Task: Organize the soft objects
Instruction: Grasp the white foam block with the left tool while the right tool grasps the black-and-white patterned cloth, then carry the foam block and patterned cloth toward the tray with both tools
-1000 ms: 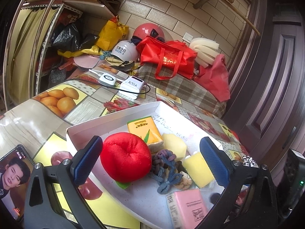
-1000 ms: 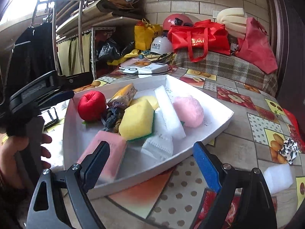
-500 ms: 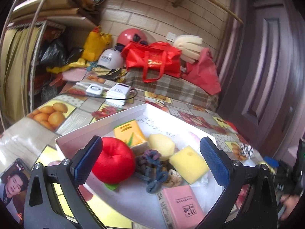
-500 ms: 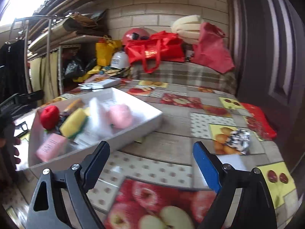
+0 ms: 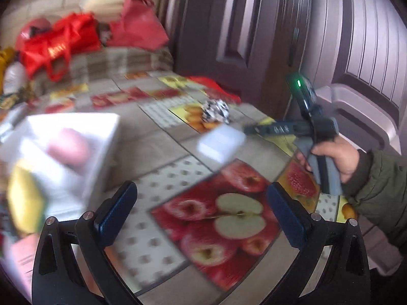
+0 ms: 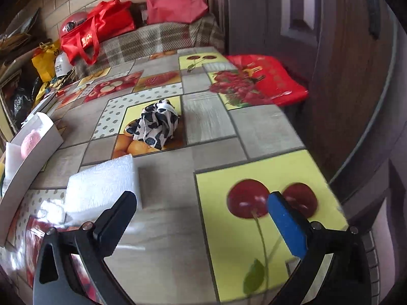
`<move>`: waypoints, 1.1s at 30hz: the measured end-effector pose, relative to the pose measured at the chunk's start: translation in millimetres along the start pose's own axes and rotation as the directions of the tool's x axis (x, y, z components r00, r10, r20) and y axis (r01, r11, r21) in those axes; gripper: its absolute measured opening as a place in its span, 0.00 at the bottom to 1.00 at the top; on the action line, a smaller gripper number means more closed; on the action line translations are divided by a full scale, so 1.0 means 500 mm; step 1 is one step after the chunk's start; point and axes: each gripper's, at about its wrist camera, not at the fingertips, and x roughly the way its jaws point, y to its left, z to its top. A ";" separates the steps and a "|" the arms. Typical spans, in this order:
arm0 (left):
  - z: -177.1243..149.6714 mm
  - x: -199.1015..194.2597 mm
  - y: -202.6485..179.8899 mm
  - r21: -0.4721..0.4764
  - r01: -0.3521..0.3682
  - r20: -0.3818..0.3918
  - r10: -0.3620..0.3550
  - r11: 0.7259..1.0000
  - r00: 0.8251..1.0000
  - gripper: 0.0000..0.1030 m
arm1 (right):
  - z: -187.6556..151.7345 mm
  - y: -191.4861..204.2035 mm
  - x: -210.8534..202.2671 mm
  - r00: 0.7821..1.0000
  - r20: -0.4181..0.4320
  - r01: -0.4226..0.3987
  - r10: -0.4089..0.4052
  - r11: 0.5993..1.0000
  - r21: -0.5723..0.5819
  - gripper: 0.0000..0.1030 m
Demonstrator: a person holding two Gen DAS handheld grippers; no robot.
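My left gripper (image 5: 201,211) is open over the fruit-print tablecloth with nothing between its fingers. A white tray (image 5: 101,127) lies blurred at its left, with a pink ball (image 5: 68,145), a yellow sponge (image 5: 25,198) and other soft items inside. My right gripper (image 6: 201,206) has its jaws opening wide, and nothing sits between them. A white foam block (image 6: 101,185) lies just ahead of its left finger. Farther off is a crumpled black-and-white cloth (image 6: 155,124). In the left wrist view the block (image 5: 221,142) and cloth (image 5: 216,111) lie beside the hand (image 5: 335,157) holding the right gripper.
Red bags (image 6: 101,28), a helmet and a plaid cloth (image 6: 157,40) crowd the far end of the table. A flat red bag (image 6: 267,81) lies at the right edge, next to a dark door (image 6: 330,50). The tray's rim (image 6: 33,152) shows at the left.
Both views have swung right, away from the tray, which now sits at the left edge. The right gripper now hovers by the white foam block with its jaws wider.
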 end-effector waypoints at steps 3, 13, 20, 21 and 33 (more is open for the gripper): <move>0.023 0.058 -0.013 -0.008 0.005 -0.062 -0.005 1.000 0.998 0.99 | 0.036 0.013 -0.007 0.993 0.115 -0.031 0.034 0.999 -0.026 1.00; 0.064 0.167 -0.050 0.057 -0.009 -0.156 0.018 0.998 0.988 0.99 | 0.119 0.070 0.126 0.999 -0.030 -0.034 0.031 0.994 -0.103 0.89; 0.096 0.268 -0.093 0.213 -0.045 -0.241 0.098 0.976 0.966 0.97 | 0.093 -0.001 0.094 0.999 -0.016 -0.045 0.045 0.999 -0.019 0.39; 0.099 0.280 -0.098 0.229 -0.058 -0.251 0.116 0.972 0.961 0.89 | 0.092 -0.013 0.091 0.998 -0.010 -0.057 0.057 0.998 0.011 0.39; 0.117 0.276 -0.119 0.272 -0.049 -0.156 0.095 0.961 0.983 0.62 | 0.095 -0.046 0.083 0.996 0.019 -0.086 0.085 0.992 0.096 0.39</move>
